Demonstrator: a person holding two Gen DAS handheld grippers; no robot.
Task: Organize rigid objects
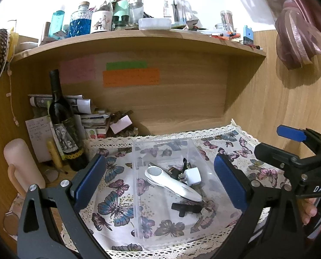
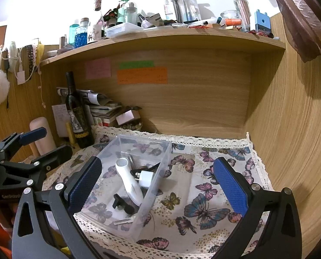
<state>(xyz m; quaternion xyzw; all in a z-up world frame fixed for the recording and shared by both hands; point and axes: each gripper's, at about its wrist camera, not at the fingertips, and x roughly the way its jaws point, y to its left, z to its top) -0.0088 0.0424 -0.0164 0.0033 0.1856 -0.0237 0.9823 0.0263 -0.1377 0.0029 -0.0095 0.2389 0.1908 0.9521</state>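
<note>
Both of my grippers, left gripper (image 1: 160,181) and right gripper (image 2: 158,185), hang with jaws spread wide, grasping nothing, above the butterfly cloth (image 2: 203,194). I see the clear bin (image 2: 160,155) toward the cloth's left side, holding a white handheld device (image 1: 173,183), a white plug adapter (image 1: 192,176), a black clip (image 1: 185,208) and keys (image 2: 122,221).

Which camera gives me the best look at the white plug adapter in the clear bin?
Right wrist view: the white plug adapter shows its prongs clearly, leaning against the white handheld device. In the left wrist view the adapter is visible too, but its prongs are mostly hidden.
</note>
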